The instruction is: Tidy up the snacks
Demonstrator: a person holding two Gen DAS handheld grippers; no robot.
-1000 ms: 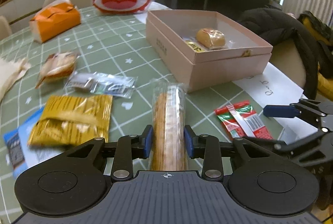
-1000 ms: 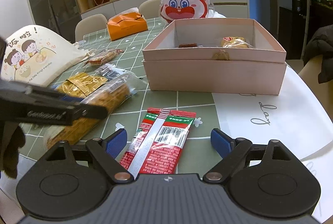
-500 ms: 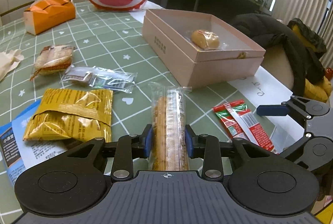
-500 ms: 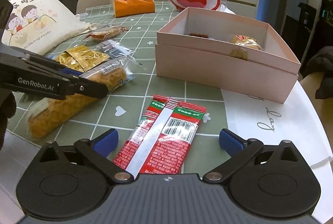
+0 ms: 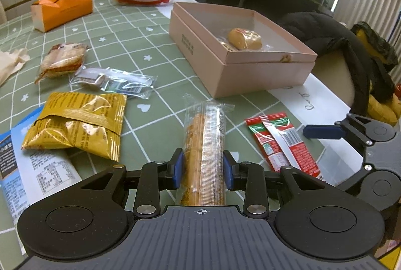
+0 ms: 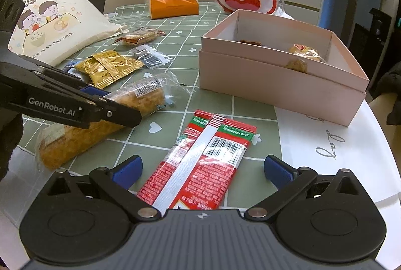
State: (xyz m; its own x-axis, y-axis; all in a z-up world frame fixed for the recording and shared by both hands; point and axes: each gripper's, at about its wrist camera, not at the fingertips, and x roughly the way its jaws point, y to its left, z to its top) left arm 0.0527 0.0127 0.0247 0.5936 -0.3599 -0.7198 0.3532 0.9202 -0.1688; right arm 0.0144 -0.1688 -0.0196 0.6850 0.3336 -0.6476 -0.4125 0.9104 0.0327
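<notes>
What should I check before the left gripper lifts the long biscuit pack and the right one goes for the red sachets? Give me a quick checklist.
1. Left gripper closed on the long biscuit pack: ok, both pads press its sides.
2. Grip position: not ok, it holds near one end, so the pack may droop.
3. Right gripper open: ok, its jaws have just been opening and now straddle the red sachets without pressing them.
4. Room in the pink box: ok, only a few snacks inside.
5. Path to the box: ok, no packet lies between.
6. Sachets joined as one piece: cannot tell.
</notes>
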